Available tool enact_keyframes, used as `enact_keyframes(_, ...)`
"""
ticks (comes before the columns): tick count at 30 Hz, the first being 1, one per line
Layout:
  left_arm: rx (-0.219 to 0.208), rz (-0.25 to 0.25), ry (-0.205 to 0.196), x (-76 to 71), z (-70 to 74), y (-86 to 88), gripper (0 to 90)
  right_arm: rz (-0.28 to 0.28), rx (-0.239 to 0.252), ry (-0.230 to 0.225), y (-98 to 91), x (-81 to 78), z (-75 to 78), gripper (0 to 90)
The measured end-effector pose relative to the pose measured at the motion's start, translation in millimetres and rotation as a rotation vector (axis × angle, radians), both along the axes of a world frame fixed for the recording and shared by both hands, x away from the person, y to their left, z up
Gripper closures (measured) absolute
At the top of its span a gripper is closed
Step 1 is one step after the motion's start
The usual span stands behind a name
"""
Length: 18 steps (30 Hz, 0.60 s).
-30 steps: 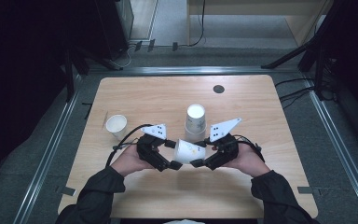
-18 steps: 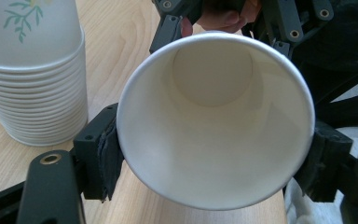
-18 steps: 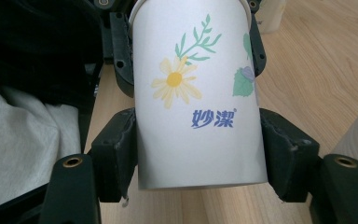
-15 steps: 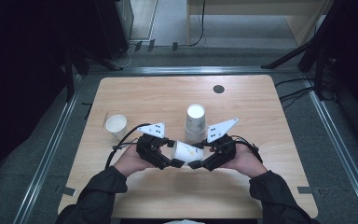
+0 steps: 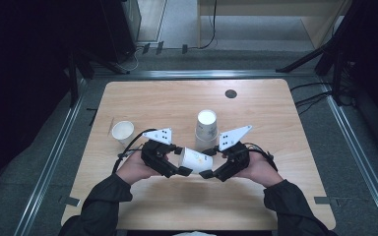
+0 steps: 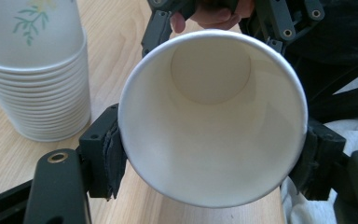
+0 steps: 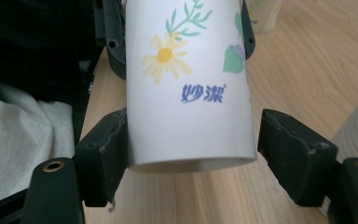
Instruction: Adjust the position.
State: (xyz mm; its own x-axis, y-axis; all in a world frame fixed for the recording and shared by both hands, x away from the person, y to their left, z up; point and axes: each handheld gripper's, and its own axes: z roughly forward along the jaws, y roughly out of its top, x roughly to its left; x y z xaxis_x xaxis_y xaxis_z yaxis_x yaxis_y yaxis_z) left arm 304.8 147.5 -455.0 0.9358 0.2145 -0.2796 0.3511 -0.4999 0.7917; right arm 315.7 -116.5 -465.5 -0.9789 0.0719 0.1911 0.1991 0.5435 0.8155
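White floral paper cup (image 5: 195,160) held sideways above wooden table (image 5: 275,201) centre. L gripper (image 5: 176,169) just clamped on rim; R gripper (image 5: 210,173) just loosened, gap beside base. Best: kept L squeeze light, withdrew R straight.

A: Paper cup (image 6: 212,116), matt white inside, smooth wall; outside printed with a flower and blue lettering, slight sheen.
B: Stack of cups (image 6: 35,84)?
A: Same paper, rolled rims ribbed down the stack.
B: Surface (image 5: 275,196)?
A: Pale wood grain, smooth, low gloss.
B: Fingers (image 7: 105,156)?
A: Black matt plastic, pads rough and worn at the edges; brass-looking metal inserts. Frame around the surface: brushed metal.
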Motion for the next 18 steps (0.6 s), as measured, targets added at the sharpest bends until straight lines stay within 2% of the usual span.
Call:
enact_keyframes(2,0.012,0.007,-0.011,-0.8,1.8,-0.3,25.5,0.002,-0.006,0.0,-0.1,0.4,-0.5,26.3)
enact_keyframes(4,0.041,0.006,-0.017,-0.5,3.8,-1.4,25.4,0.007,-0.006,0.005,0.2,0.7,-1.4,25.8)
enact_keyframes(7,0.057,0.004,-0.012,0.5,6.7,-1.5,25.4,0.008,-0.024,0.002,1.5,0.7,-2.9,25.3)
enact_keyframes(9,0.091,0.017,-0.035,-0.3,10.5,-2.3,25.5,0.004,-0.041,0.005,1.6,0.5,-4.1,25.2)
enact_keyframes(10,0.101,0.021,-0.034,-1.2,12.8,-3.2,25.6,0.001,-0.048,0.001,1.6,0.5,-4.5,25.2)
enact_keyframes(12,0.12,0.006,-0.041,-3.4,17.8,-5.8,25.6,-0.001,-0.048,-0.002,1.3,0.3,-4.9,25.2)
enact_keyframes(14,0.169,0.002,-0.063,-3.9,23.7,-8.6,25.5,-0.003,-0.049,-0.004,0.5,-0.5,-4.7,25.2)
enact_keyframes(16,0.181,-0.006,-0.069,-1.9,29.8,-9.5,25.5,-0.004,-0.047,-0.008,-0.1,-1.0,-4.1,25.2)
enact_keyframes(17,0.183,-0.011,-0.055,-0.7,31.7,-9.7,25.5,-0.008,-0.045,-0.012,-0.5,-1.0,-3.6,25.2)
enact_keyframes(18,0.202,-0.016,-0.054,1.3,34.6,-10.2,25.5,-0.01,-0.042,-0.012,-0.6,-1.1,-3.3,25.2)
